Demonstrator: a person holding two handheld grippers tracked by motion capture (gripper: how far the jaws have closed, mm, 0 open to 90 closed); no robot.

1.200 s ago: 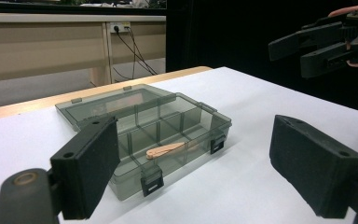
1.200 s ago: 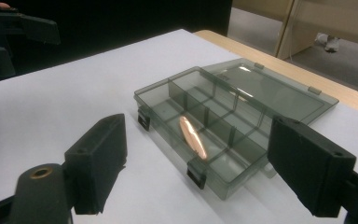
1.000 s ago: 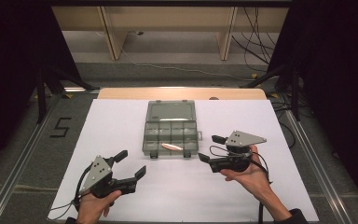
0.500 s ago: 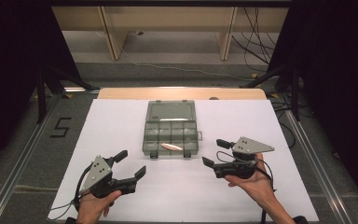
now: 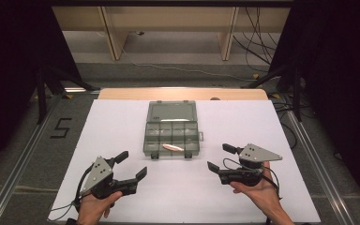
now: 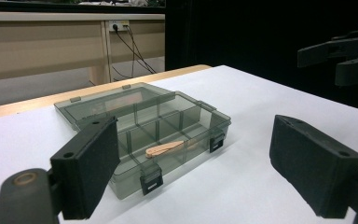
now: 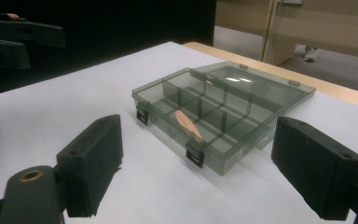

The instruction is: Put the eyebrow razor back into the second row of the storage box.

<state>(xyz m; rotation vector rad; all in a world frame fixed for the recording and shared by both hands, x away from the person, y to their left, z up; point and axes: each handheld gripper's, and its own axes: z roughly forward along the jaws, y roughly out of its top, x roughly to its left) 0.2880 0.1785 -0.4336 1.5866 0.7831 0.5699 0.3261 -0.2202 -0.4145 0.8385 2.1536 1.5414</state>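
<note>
Right tongs (image 5: 219,157) drawn back from the organizer box (image 5: 171,129) toward the near right of it over the last second, jaws wide apart and holding nothing. Left tongs (image 5: 131,163) unmoved at the near left of the box, jaws likewise spread wide and empty. Box unchanged: lid laid flat open on the far side, tray of compartments facing up, set on the white counter (image 5: 122,122). Pale wooden stick (image 5: 172,147) lying in a front-row compartment, just behind the two front latches. Judged from the retreat with an empty grip: placement of the stick appears complete, with closing the lid the likely remaining step; both tongs well apart from the box, so a fresh approach needed. From the high view: both hands and the box's position between them, centred on the counter. From the left gripper view: the stick (image 6: 165,148) slanted inside its compartment, the black latches on the front wall, and the right tongs farther off at the upper right. From the right gripper view: the stick (image 7: 188,122) lying diagonally across its compartment, and reflections on the open lid.
</note>
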